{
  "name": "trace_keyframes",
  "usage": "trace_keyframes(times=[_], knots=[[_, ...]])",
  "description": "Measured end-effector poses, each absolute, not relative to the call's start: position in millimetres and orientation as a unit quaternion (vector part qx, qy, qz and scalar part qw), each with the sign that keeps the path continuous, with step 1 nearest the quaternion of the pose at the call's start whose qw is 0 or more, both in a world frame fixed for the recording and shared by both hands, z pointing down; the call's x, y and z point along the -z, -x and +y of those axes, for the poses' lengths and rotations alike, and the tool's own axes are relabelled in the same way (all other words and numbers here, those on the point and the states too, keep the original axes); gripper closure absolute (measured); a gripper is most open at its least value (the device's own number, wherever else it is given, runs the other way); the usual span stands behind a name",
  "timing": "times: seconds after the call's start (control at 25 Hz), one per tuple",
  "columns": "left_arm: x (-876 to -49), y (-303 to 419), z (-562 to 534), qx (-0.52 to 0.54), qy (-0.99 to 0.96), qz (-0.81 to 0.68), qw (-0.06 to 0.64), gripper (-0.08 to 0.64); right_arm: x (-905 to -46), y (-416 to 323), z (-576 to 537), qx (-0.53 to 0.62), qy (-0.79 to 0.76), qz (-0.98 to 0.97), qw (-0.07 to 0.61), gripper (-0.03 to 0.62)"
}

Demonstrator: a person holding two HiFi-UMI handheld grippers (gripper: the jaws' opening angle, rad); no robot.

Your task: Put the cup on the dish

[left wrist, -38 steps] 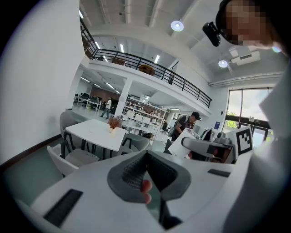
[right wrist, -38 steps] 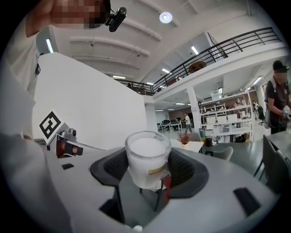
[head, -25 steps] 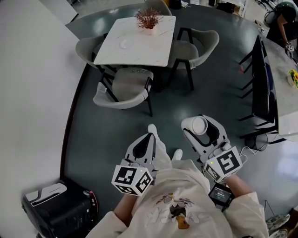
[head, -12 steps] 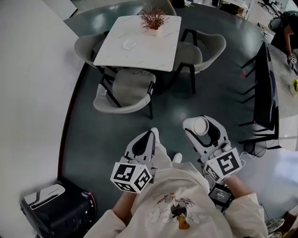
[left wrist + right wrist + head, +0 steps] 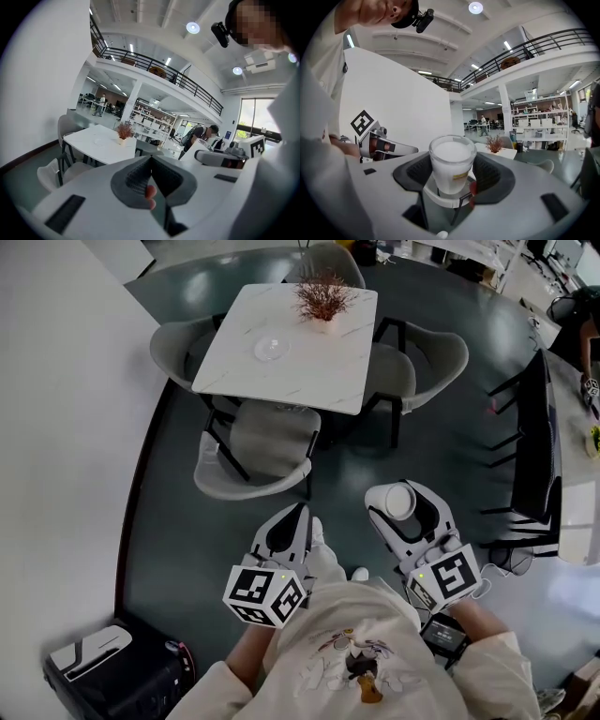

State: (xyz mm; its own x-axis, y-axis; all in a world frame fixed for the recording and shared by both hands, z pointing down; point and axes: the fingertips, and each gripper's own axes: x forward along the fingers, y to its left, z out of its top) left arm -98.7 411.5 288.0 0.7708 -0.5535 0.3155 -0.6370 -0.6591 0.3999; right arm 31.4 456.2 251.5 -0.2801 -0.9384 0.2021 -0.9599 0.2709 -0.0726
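My right gripper [image 5: 404, 494] is shut on a frosted white cup [image 5: 400, 502], held upright at waist height. The right gripper view shows the cup [image 5: 451, 161] standing between the dark pads [image 5: 493, 174], a small yellow label on its side. A clear glass dish [image 5: 270, 349] lies on the white marble table [image 5: 309, 362], far ahead of both grippers. My left gripper [image 5: 290, 521] is shut with nothing in it, and its jaws meet at the tip [image 5: 150, 161]. In the left gripper view the table [image 5: 96, 145] is in the distance.
A dried reddish plant [image 5: 322, 298] in a pot stands at the table's far side. Grey chairs surround the table, the nearest [image 5: 255, 442] between me and it. A black case [image 5: 112, 676] sits by the white wall at lower left. A dark desk [image 5: 532, 437] stands to the right.
The table and chairs have shifted lower and nearer in the head view as the person moves toward them. Both grippers keep their pose, the cup still held.
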Motion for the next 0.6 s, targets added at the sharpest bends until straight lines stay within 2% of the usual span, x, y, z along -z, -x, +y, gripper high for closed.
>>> trace_keyframes(times=[0.6], knots=[[-299.2, 130.2, 267.8, -0.073, -0.903, -0.31, 0.289, 0.557, -259.3, -14.6, 307.1, -0.097, -0.623, -0.773, 0.067, 0.324]])
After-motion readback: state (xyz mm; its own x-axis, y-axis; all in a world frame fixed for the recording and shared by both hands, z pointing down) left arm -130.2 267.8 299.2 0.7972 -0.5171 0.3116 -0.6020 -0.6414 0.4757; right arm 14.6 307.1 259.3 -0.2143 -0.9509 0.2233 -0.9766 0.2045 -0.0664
